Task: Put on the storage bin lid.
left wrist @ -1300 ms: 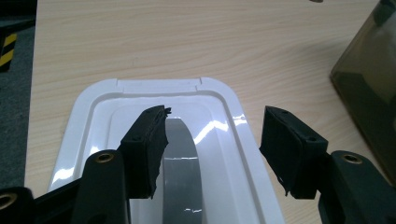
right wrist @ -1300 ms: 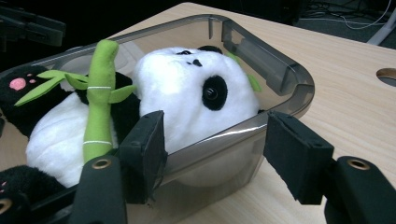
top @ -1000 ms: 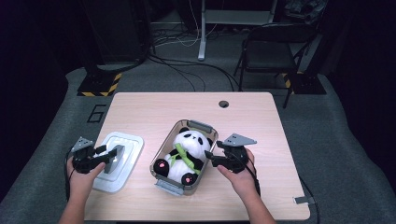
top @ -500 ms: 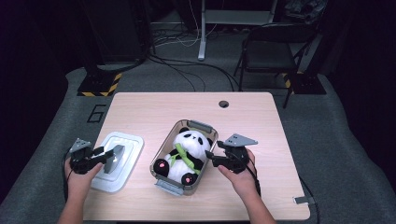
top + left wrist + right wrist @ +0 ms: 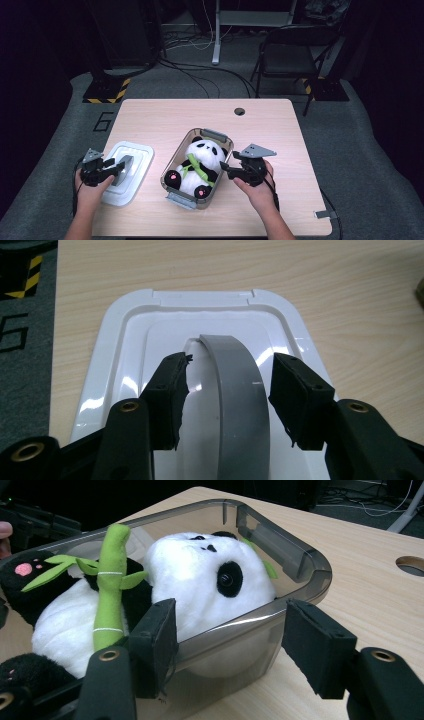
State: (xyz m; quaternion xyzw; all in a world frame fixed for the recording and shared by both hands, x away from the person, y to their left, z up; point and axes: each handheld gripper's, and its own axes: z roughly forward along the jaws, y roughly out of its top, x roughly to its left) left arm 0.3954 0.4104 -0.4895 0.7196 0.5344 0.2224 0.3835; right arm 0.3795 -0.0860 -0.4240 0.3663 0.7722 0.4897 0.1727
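Observation:
A white lid (image 5: pixel 136 154) (image 5: pixel 125 340) lies flat at the table's left, with a grey arched handle (image 5: pixel 235 385) on top. My left gripper (image 5: pixel 119 169) (image 5: pixel 227 390) straddles that handle. Its jaws have just been closing, and a gap still shows on each side of the handle. A smoky clear container (image 5: pixel 212 134) (image 5: pixel 300 565) in the middle holds a plush panda (image 5: pixel 200 159) (image 5: pixel 190 570) with a green bamboo stalk. My right gripper (image 5: pixel 223 168) (image 5: pixel 227 640) rests at the container's right side, jaws apart, with the rim running between the pads.
A round cable hole (image 5: pixel 239 111) (image 5: pixel 412 565) sits near the table's (image 5: pixel 165 115) far edge. Behind the table stand a folding chair (image 5: pixel 285 55) and floor cables (image 5: pixel 200 75). Bare wood lies right of the container.
The left jaws have drawn closer around the lid's handle. The right gripper, container and panda stay where they were.

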